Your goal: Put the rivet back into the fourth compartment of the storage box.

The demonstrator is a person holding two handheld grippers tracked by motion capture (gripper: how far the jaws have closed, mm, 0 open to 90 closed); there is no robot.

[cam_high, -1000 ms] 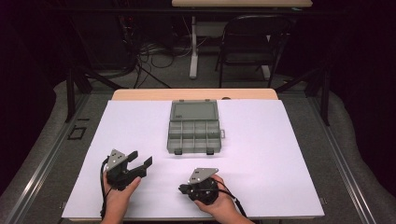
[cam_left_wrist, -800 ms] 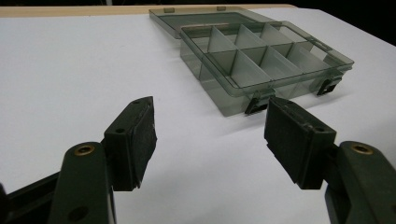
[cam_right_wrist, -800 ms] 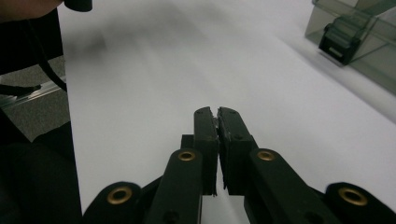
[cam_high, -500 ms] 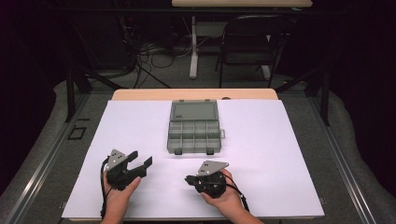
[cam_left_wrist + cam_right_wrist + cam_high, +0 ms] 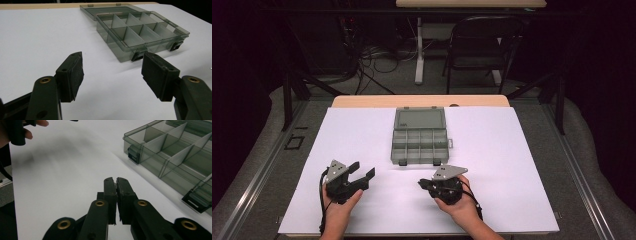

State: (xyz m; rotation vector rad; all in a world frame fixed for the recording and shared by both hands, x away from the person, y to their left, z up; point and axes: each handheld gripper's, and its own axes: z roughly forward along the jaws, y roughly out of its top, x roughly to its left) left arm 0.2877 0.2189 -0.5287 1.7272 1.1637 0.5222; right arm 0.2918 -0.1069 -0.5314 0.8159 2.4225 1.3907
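Observation:
A smoky clear compartment box (image 5: 419, 142) lies open mid-table, its lid (image 5: 419, 119) folded flat behind it and its divided cells bare. My left gripper (image 5: 363, 171) rests at the front left, jaws open and nothing between them; in the left gripper view the box (image 5: 140, 32) lies ahead and to the right with two dark latches facing me. My right gripper (image 5: 422, 183) hovers at the front right of centre, jaws shut with nothing between them, pointing left. In the right gripper view the pads (image 5: 115, 195) meet and the box's front corner (image 5: 175, 152) sits at the right.
White paper (image 5: 512, 165) covers the wooden table (image 5: 362, 101). A dark chair (image 5: 482, 45) and a desk leg with cables stand behind the table. The other hand (image 5: 15, 131) shows at the upper left of the right gripper view.
My right hand has moved right and slightly toward the box, lifting a little. The left hand has stayed put.

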